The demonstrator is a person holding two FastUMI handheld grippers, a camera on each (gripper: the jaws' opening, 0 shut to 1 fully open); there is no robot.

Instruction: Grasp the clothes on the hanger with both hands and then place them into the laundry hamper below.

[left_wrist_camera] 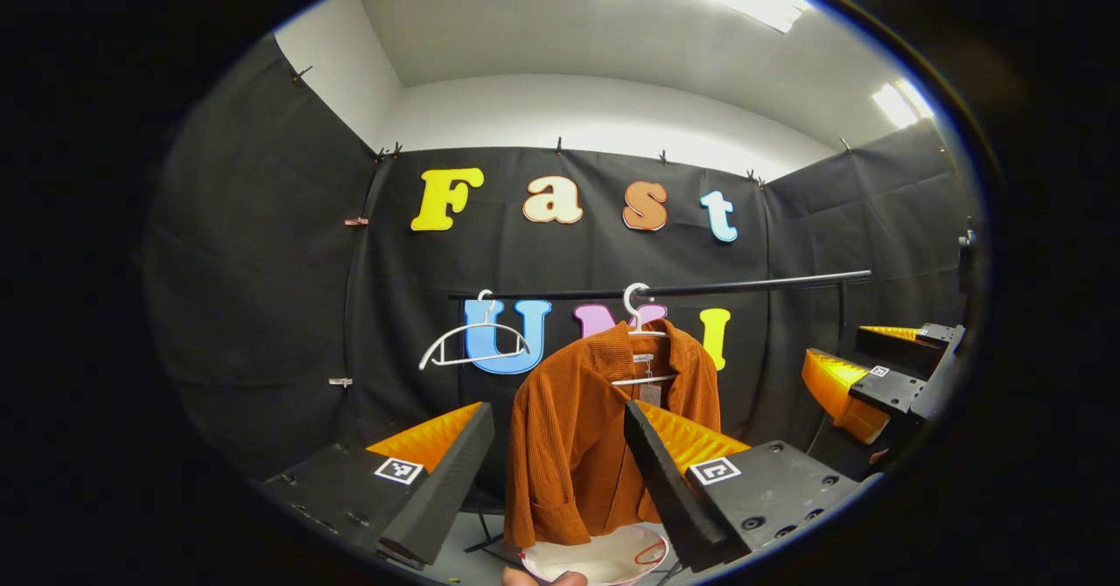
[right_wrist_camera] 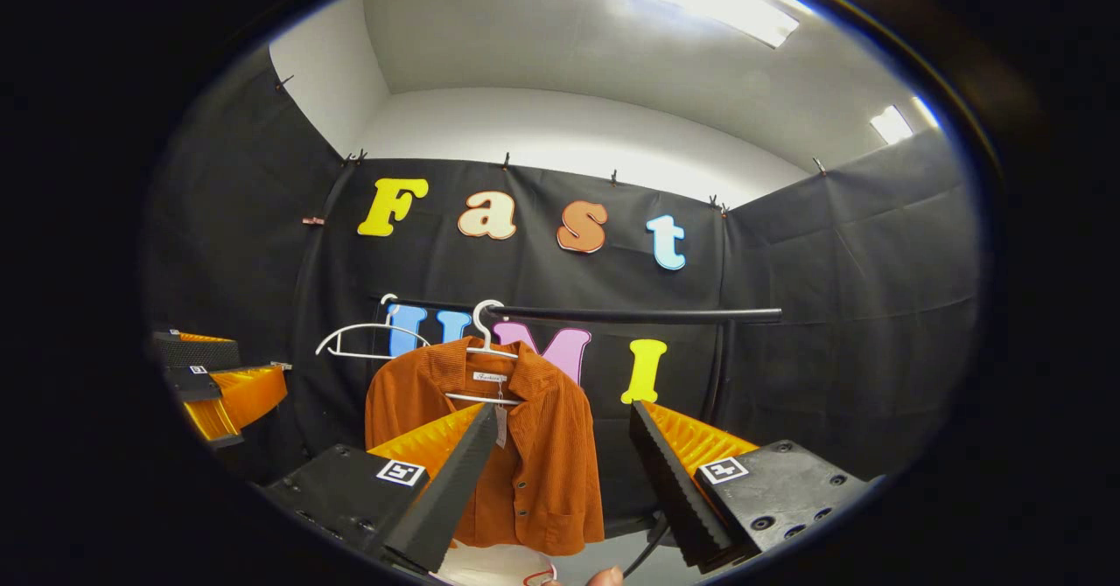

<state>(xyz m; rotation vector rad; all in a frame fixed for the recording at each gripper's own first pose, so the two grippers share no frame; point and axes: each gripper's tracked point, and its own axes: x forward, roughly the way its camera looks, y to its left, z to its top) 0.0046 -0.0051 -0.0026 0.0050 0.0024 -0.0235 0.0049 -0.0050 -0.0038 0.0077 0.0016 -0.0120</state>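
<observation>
On the black rail (left_wrist_camera: 744, 287) at the back of the booth hangs the orange corduroy shirt (left_wrist_camera: 577, 446), on a white hanger (left_wrist_camera: 643, 324) whose hook goes over the rail. The shirt hangs open at the collar, with a small tag below the neck, and its hem reaches down almost to the laundry hamper (left_wrist_camera: 604, 560), a white one with a red mark on its rim, which stands on the floor directly under it. In the right gripper view you see the same shirt (right_wrist_camera: 534, 463) with its row of buttons, and the hamper (right_wrist_camera: 499, 564) under its hem.

A second white hanger (left_wrist_camera: 472, 341) hangs empty on the rail, to the left of the shirt and apart from it.

Your left gripper (left_wrist_camera: 560, 446) is released: its two fingers stand wide apart and the shirt shows between them, farther back, not touched by either finger. Your right gripper (right_wrist_camera: 560, 455) is released too, its fingers wide apart; the shirt is behind its left finger and the gap between the fingers shows the black cloth wall. You also see the right gripper (left_wrist_camera: 875, 376) at the right edge of the left gripper view, well apart from the shirt, and the left gripper (right_wrist_camera: 219, 385) at the left edge of the right gripper view.

At the bottom edge of each view a fingertip of your hand (left_wrist_camera: 542, 579) shows.
</observation>
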